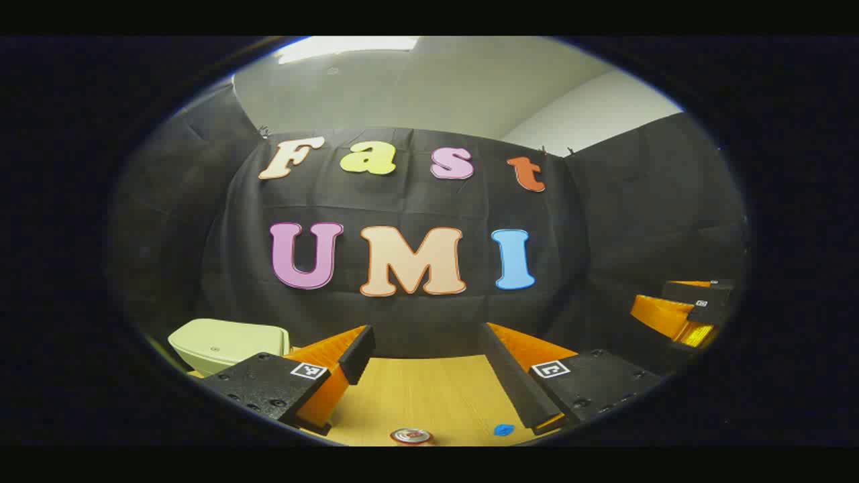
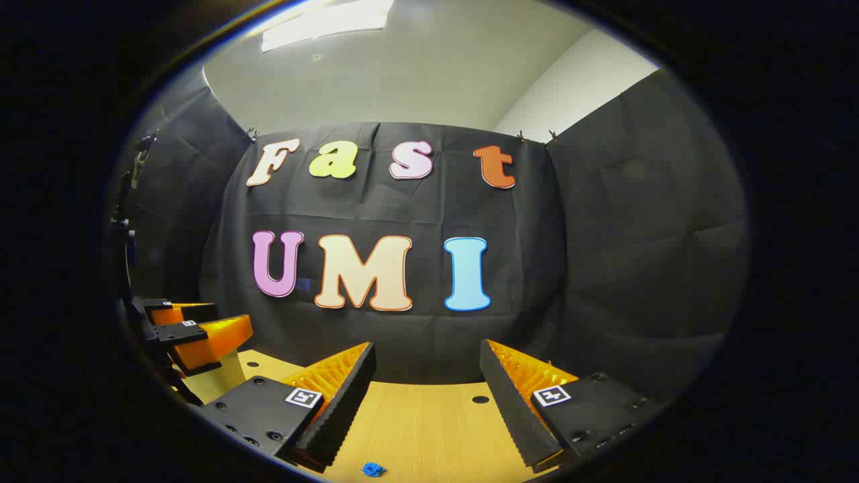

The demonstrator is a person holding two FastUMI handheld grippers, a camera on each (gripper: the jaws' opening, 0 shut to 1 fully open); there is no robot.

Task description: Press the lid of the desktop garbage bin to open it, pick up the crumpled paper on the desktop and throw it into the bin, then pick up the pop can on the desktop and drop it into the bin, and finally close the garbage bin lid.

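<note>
Left gripper view: looking forward along the left gripper (image 1: 426, 362), jaws standing wide with nothing between them, hovering over the table (image 1: 429, 396). Nearest, at the bottom edge, showing the top of the can (image 1: 411, 436), lying between the two fingers' lines; just right of it, a blue paper (image 1: 504, 429) resting on the wood, apart from the can. Farther left, behind the left finger (image 1: 356, 352), sitting on the table the pale bin (image 1: 225, 343), lid lying down shut. Far right, floating above the table level, the right gripper (image 1: 691, 315), seen from the side; gap between its fingers not readable from here. Farthest, hanging behind everything, the wall (image 1: 604, 221).

Right gripper view: looking along that same right gripper (image 2: 426, 382), jaws spread wide and empty above the table (image 2: 429, 422). Nearest, at the bottom edge, lying just left of centre, the paper (image 2: 373, 469). Farther left, hovering over the bin (image 2: 215, 379), partly hiding it, the left gripper (image 2: 194, 329). Beyond, hanging at the back, the wall (image 2: 604, 221).
</note>
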